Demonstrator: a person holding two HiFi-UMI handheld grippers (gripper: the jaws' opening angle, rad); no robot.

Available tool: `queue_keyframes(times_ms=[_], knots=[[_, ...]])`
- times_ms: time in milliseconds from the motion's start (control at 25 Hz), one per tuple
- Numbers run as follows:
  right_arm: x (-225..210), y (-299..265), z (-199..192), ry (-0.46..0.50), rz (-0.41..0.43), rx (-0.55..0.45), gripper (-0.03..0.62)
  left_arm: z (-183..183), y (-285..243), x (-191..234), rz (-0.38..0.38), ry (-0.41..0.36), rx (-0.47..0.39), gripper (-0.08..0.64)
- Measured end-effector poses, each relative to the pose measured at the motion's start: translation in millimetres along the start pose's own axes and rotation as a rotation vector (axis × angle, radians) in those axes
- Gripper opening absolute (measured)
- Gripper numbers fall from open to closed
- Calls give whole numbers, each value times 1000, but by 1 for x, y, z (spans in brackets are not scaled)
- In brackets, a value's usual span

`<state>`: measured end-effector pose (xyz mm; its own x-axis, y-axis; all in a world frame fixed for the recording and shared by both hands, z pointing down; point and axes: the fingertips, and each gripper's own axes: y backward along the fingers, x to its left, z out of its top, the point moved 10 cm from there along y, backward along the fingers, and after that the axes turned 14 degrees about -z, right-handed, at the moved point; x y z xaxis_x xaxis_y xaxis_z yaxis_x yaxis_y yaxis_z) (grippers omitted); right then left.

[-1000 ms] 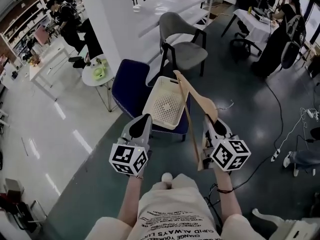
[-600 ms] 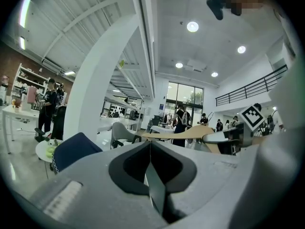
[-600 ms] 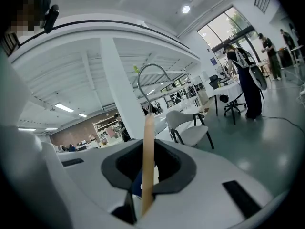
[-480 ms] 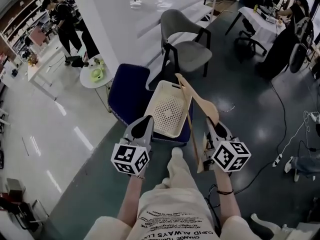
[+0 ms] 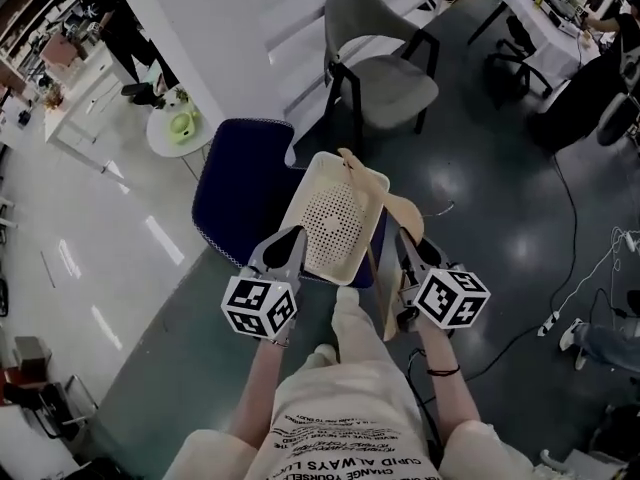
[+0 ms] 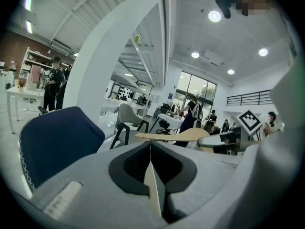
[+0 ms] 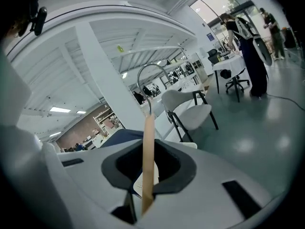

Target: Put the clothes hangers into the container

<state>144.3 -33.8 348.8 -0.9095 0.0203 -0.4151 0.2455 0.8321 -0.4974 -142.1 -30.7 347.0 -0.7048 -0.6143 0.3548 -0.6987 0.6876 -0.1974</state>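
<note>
Dark glossy floor at right, grey chair at upper centre, blue chair left of centre; small round white table at upper left, white column beside it; round ceiling lights

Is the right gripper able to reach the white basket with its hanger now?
Probably yes. The white basket lies open on the blue chair just ahead of the right gripper, nothing stands between them, and the held hanger overlaps its rim.

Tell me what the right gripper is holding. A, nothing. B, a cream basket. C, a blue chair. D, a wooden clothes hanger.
D: in the right gripper view the wooden clothes hanger stands clamped between the jaws of the right gripper, hook pointing away.
</note>
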Motion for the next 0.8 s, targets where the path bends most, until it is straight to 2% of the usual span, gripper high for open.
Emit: queue_keyframes(times_ms=[240,560,800], knots=[[-23,-60,-8,-52,-10,106,54,-21,-38,26,22,78,77,23],[-38,-125,-22,-111,-6,214,54,-52,-75,54,73,185,137,23],[-47,-164,-40,-112,-10,275,54,-81,-95,70,111,256,182,23]])
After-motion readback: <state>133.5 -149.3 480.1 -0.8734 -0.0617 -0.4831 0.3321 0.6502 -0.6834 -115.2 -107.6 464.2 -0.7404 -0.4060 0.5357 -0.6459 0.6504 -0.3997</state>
